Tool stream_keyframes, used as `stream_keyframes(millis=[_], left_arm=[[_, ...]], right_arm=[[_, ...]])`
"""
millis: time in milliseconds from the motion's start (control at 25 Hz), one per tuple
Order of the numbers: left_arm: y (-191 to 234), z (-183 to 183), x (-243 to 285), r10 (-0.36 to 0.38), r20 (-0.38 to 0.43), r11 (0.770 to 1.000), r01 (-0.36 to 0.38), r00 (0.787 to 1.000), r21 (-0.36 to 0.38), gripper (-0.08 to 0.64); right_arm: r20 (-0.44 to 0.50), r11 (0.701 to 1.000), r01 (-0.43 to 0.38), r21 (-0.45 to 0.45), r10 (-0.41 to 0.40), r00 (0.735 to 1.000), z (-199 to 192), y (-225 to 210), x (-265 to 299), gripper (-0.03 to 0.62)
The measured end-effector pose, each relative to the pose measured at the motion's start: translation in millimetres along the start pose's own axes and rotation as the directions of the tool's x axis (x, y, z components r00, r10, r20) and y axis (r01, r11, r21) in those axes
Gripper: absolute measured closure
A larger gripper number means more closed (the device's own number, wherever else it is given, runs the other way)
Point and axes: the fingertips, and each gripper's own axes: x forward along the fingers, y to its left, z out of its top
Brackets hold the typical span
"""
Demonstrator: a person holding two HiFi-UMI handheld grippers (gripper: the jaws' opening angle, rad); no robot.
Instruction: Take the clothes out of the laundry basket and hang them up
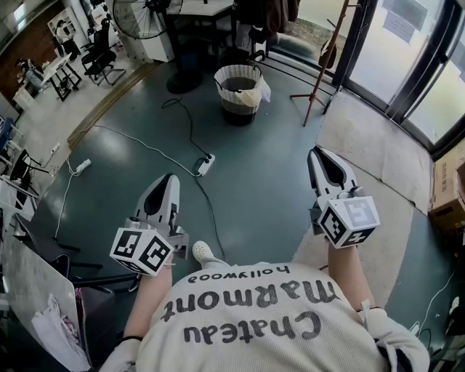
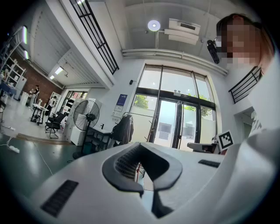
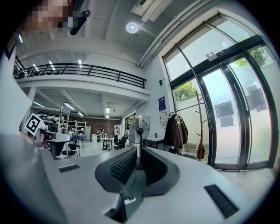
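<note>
At your far left, desks and black office chairs [image 1: 94, 57] stand on pale flooring. Your left gripper [image 1: 169, 179] is held level over the smooth dark green floor [image 1: 254, 203], with its jaws closed together on nothing. Ahead of it stands a black pedestal fan [image 1: 149, 16], and a white power strip [image 1: 205, 164] lies on the floor with its cable trailing left. The round white slatted laundry basket [image 1: 238, 78] sits well ahead, between the lines of your two grippers, with dark and cream clothes [image 1: 245, 94] piled inside. Your right gripper [image 1: 317, 152] is also level, its jaws a narrow slit apart and empty. Beyond it stands a wooden coat stand [image 1: 320, 73]. Further right come tall black-framed glass doors [image 1: 407, 51], a pale concrete strip [image 1: 378, 156] and a brown cardboard box [image 1: 448, 190].
</note>
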Motion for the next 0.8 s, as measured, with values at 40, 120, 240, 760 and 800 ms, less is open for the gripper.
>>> stream_keyframes(millis=[40,120,240,760,800], left_arm=[[1,0,2,-0.002,-0.001,1.0,0.002,1.0,0.0,0.552],[3,1,6,-0.005,-0.001,1.0,0.005,1.0,0.0,0.552],[5,1,10,-0.015,0.005,1.0,0.015,1.0,0.001,0.552],[14,-28,21,0.006,-0.045,0.998,-0.009,0.999,-0.058,0.552],[18,-32,25,0.009,-0.05,0.997,-0.012,0.999,-0.071,0.552]], right_arm=[[-0.002,1.0,0.0,0.002,0.0,1.0,-1,-1,2,0.537],[-0.005,1.0,0.0,0.001,0.0,1.0,-2,-1,4,0.537],[-0.007,1.0,-0.002,-0.022,0.002,1.0,-3,0,7,0.537],[-0.099,0.974,-0.004,0.225,0.027,0.995,-44,-28,14,0.537],[-0.119,0.974,-0.004,0.227,0.032,0.992,-49,-31,18,0.537]])
